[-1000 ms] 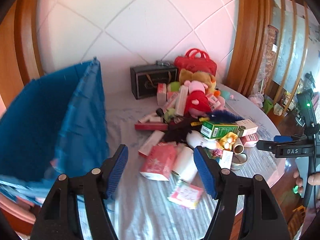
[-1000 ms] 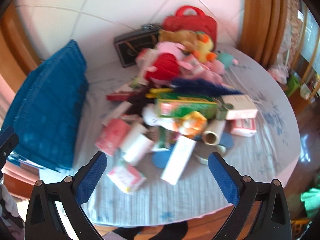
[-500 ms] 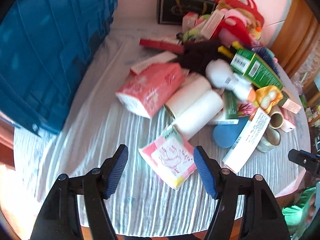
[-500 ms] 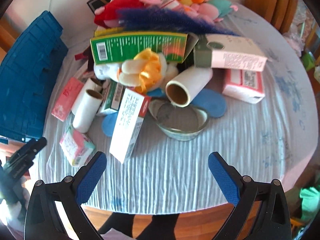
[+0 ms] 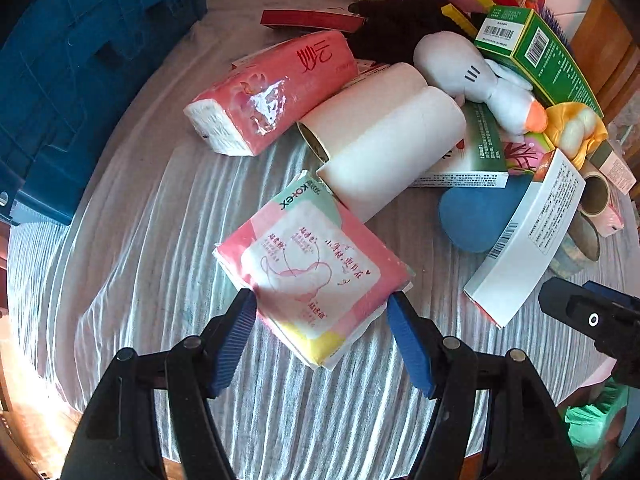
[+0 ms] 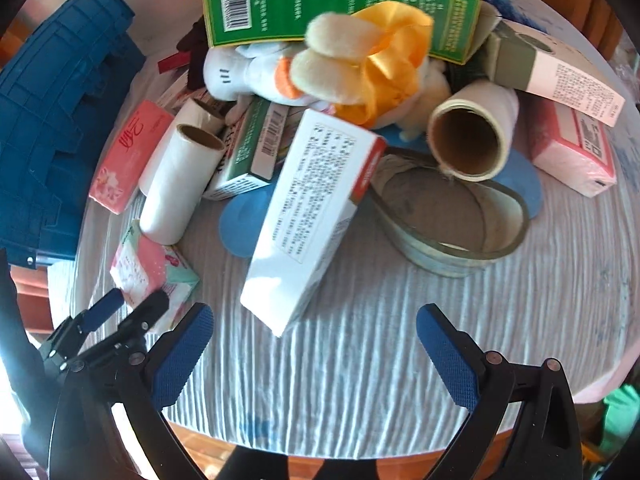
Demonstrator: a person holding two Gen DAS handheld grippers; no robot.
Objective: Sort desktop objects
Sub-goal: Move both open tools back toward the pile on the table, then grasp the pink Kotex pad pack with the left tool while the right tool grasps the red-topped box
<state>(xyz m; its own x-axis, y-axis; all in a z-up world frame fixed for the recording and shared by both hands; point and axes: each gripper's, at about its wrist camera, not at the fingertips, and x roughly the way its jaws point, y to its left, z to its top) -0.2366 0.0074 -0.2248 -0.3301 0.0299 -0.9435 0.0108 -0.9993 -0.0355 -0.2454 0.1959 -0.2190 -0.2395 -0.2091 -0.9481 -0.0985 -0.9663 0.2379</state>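
Striped pale cloth covers a round table [image 6: 360,380] crowded with small household goods. Over it, the left gripper [image 5: 322,338] stands wide apart, its blue pads either side of the near end of a pink Kotex pad packet [image 5: 316,268] that lies flat on the cloth; whether the pads touch the packet cannot be told. Just beyond the packet lie two white paper rolls [image 5: 384,140] side by side, and past them a pink tissue pack [image 5: 272,88]. A blue folding crate [image 5: 80,72] lies along the table's left edge.

The right gripper [image 6: 316,356] is also spread wide and holds nothing, hovering over bare cloth. Directly ahead of it a white carton [image 6: 312,216] lies tilted, its far end propped on the pile. Right of the carton sits a shallow metal dish [image 6: 452,224], with a cardboard-cored roll [image 6: 472,136] at its far rim. Behind these, a white plush duck [image 6: 256,72] and a green box [image 6: 340,4] top the heap.
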